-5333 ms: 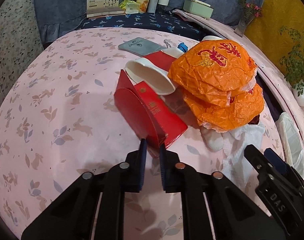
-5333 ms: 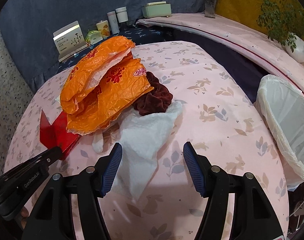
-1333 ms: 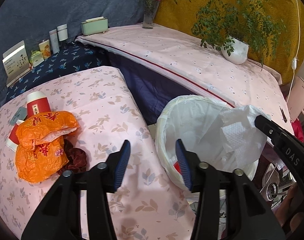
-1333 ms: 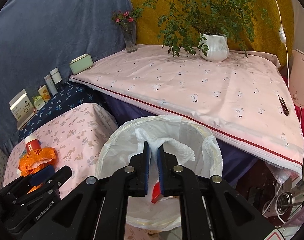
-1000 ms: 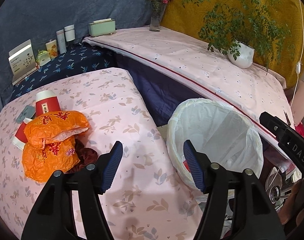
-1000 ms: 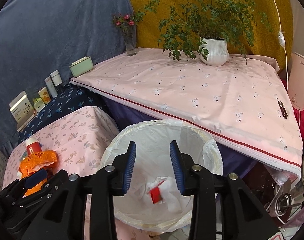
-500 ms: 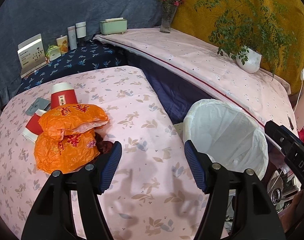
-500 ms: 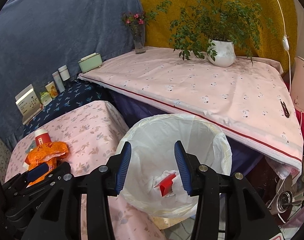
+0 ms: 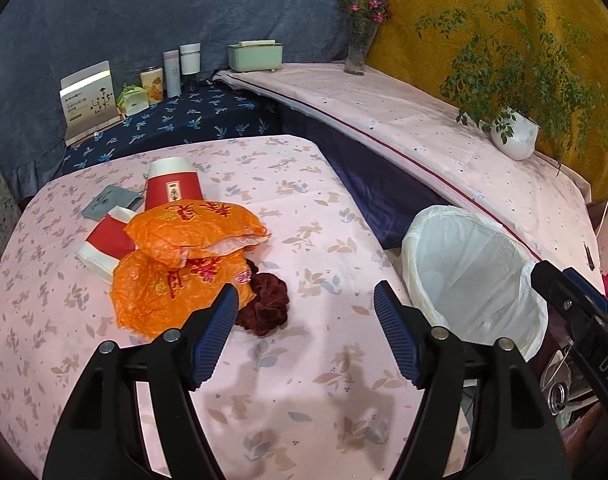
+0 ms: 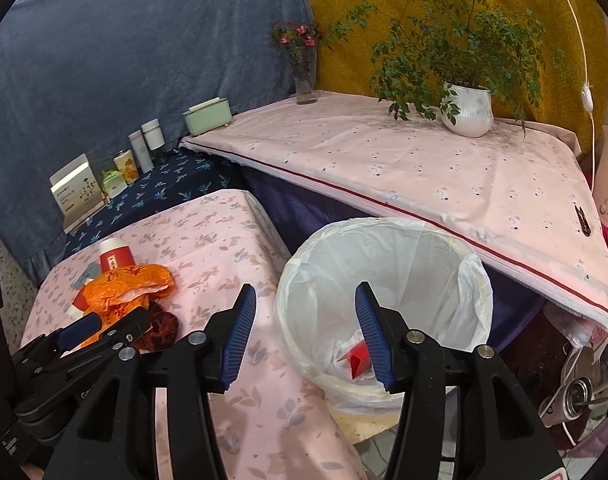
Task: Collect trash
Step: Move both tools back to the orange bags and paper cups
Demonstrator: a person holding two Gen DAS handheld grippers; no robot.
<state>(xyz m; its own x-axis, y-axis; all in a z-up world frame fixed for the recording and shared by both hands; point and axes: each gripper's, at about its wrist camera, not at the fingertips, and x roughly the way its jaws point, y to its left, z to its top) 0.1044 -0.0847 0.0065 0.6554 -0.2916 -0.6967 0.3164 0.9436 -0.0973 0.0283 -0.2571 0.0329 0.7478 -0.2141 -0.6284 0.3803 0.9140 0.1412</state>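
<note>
Two crumpled orange plastic bags [image 9: 183, 256] lie on the pink floral table [image 9: 295, 380], with a dark red scrunchie [image 9: 265, 304] beside them and two red paper cups [image 9: 171, 186] behind. My left gripper [image 9: 306, 326] is open and empty, above the table just right of the scrunchie. My right gripper [image 10: 306, 330] is open and empty at the near left rim of the white-lined bin [image 10: 460, 264]. Red card and white tissue [image 10: 354, 358] lie in the bin. The bin [image 9: 476, 272] also shows in the left wrist view.
A grey pouch [image 9: 107, 202] lies behind the cups. Boxes and bottles [image 9: 171, 70] line a dark blue shelf at the back. A second pink-covered table [image 10: 424, 172] with a potted plant [image 10: 466, 108] and a vase [image 10: 306, 80] stands beyond the bin.
My right gripper opened and dropped the white tissue into the bin, where the red card lies too. My left gripper swung from the bin back over the table toward the orange bags.
</note>
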